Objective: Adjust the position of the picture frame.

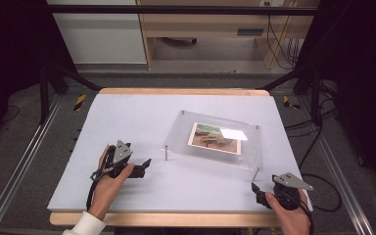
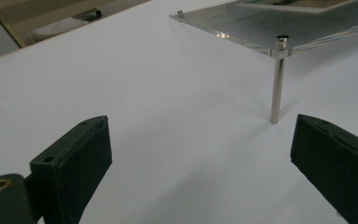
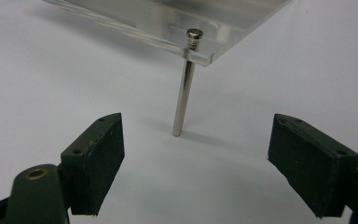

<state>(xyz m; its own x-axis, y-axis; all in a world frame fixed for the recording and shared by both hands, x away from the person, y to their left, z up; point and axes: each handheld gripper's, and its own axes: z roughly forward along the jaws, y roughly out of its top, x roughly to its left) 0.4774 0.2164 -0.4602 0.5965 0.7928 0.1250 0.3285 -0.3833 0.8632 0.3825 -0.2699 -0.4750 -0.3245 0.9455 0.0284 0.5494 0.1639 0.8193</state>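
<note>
**Both grippers low beside the clear frame**

While the clear frame (image 1: 215, 139) stands on the white tabletop (image 1: 127, 117), a little right of its middle, both hands lie low at the near edge, one to each side of it. The left hand (image 1: 108, 178) comes in from the near edge with a white cuff at the wrist, and its gripper (image 1: 147, 164) points level toward the frame's near left post (image 2: 276, 84). Its jaws stand apart with nothing between them, and the post is just ahead, off to one side. The right hand (image 1: 286, 205) rests at the frame's near right corner, and its gripper (image 1: 255, 188) aims at the post (image 3: 184, 84) there. Those jaws are also apart and empty, with the post standing ahead, between their lines but untouched.

The frame is a flat rectangular plate of clear acrylic with glossy, sharp edges, raised off the tabletop on thin polished metal posts that end in small round caps. A colour picture (image 1: 214, 136) in brown and green lies in the plate, with a bright glare across it. The jaw pads are matt black blocks, and each gripper carries a grey three-cornered plate. No writing can be read.
</note>
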